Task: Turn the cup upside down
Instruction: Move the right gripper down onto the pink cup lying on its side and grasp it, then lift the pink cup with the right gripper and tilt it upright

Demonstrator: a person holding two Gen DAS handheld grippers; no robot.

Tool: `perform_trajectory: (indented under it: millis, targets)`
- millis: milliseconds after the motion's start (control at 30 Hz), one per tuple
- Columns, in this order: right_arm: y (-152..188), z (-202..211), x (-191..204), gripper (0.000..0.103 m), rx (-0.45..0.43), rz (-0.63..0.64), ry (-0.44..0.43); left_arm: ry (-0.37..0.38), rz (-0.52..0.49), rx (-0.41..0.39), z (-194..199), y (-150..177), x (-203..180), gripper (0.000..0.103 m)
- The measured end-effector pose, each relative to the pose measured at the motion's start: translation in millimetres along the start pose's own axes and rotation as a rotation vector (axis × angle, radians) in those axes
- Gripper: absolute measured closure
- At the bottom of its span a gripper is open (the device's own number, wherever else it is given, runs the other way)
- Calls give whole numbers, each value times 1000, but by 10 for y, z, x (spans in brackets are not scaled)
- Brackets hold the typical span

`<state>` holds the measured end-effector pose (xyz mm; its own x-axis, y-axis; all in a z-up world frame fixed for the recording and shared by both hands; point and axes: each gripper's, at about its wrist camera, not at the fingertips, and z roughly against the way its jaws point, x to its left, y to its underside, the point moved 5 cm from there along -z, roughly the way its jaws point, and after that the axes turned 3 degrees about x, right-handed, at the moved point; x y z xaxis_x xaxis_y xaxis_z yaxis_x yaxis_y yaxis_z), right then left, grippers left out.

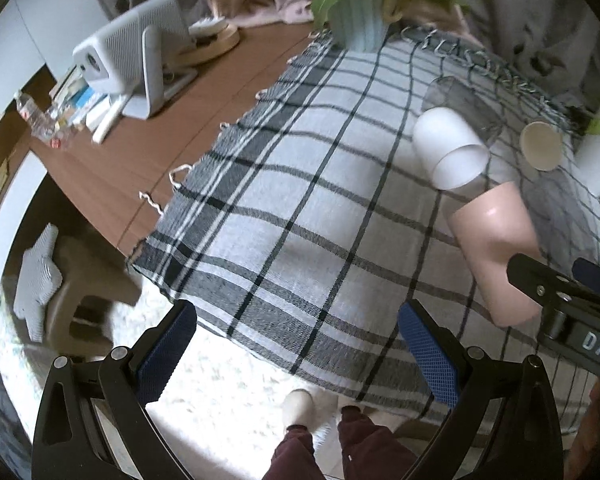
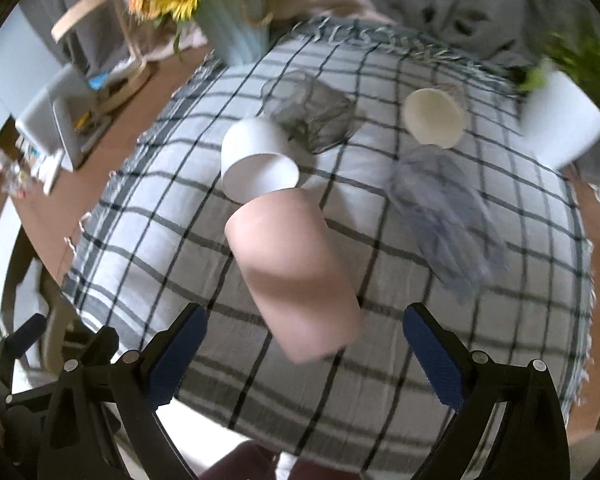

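A tall pink cup [image 2: 296, 272] stands on the checked cloth [image 2: 380, 380], flat end up; it also shows in the left wrist view [image 1: 496, 248]. My right gripper [image 2: 300, 364] is open, its blue pads just short of the pink cup on either side. A white cup [image 2: 256, 160] stands behind it, flat end up, also in the left view [image 1: 448, 148]. A clear glass [image 2: 308, 112], a cream paper cup [image 2: 434, 118] with its mouth showing, and a bluish clear cup [image 2: 444, 216] are farther back. My left gripper [image 1: 296, 356] is open and empty at the cloth's near edge.
A pale blue vase of sunflowers [image 1: 360, 16] stands at the cloth's far edge. A white pot with a green plant [image 2: 560, 120] is at the right. A white projector [image 1: 136, 56] and clutter sit on the brown table [image 1: 140, 160] to the left. The right gripper's arm [image 1: 572, 304] crosses the left view.
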<state>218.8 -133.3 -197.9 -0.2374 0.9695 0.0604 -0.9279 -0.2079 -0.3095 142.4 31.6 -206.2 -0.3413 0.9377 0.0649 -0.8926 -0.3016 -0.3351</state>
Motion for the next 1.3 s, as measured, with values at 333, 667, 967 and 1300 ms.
perform_trajectory:
  millis: [333, 667, 967, 1300]
  targets:
    - [-207, -520, 25, 13, 111, 91, -34, -38, 88, 77, -289, 11, -10, 0]
    - [-202, -787, 16, 26, 187, 76, -97, -47, 73, 78, -328, -83, -4, 0]
    - [-205, -794, -46, 27, 187, -76, -97, 14, -135, 56, -403, -419, -80, 0]
    - [-63, -606, -101, 27, 139, -298, -60, 97, -330, 24, -443, -660, -176, 0]
